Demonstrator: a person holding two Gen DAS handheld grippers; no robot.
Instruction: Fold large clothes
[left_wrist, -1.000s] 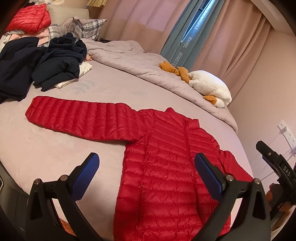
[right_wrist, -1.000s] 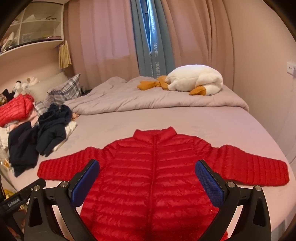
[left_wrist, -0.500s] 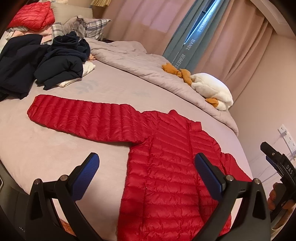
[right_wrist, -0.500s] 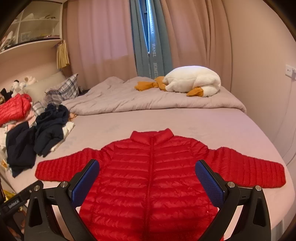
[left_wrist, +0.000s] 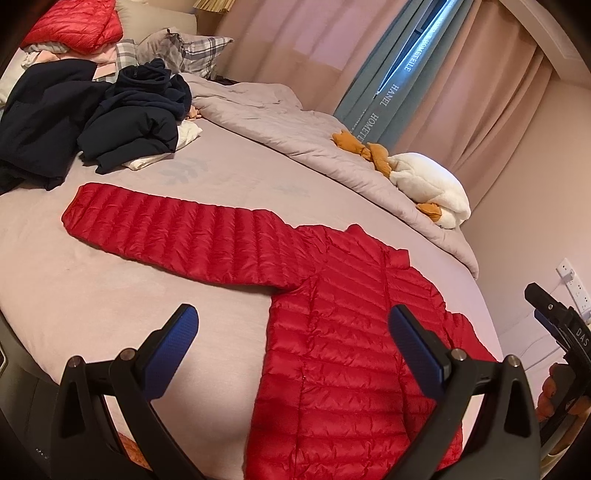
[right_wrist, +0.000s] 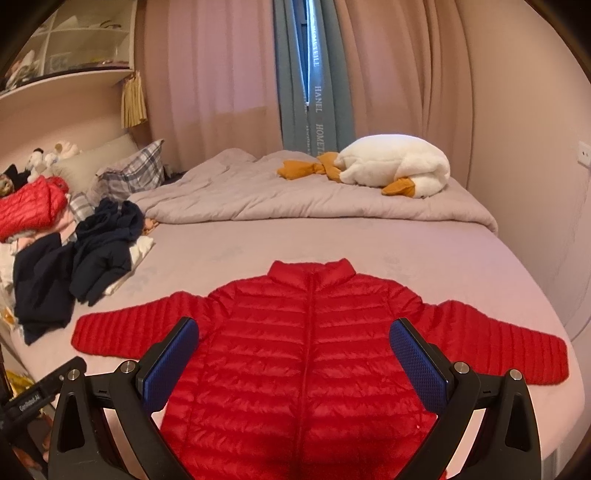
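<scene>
**Red jacket flat on bed, both grippers empty**

Left wrist view: left gripper (left_wrist: 293, 338) spread wide, holding nothing, above the red puffer jacket (left_wrist: 343, 325) lying flat on the bed (left_wrist: 110, 280), one sleeve stretched toward a dark clothes pile (left_wrist: 92, 122).

Right wrist view: right gripper (right_wrist: 295, 350) likewise wide apart and empty, over the jacket's chest, both sleeves out sideways; plush goose (right_wrist: 391, 164) on the duvet (right_wrist: 258, 199) beyond.

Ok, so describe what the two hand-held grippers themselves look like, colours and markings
Both match: the left hand-held gripper and right hand-held gripper have black angular plastic frames with silver screws, each with two fingers faced in blue textured pads. White lettering shows on each one's side, seen from the other's camera.
</scene>
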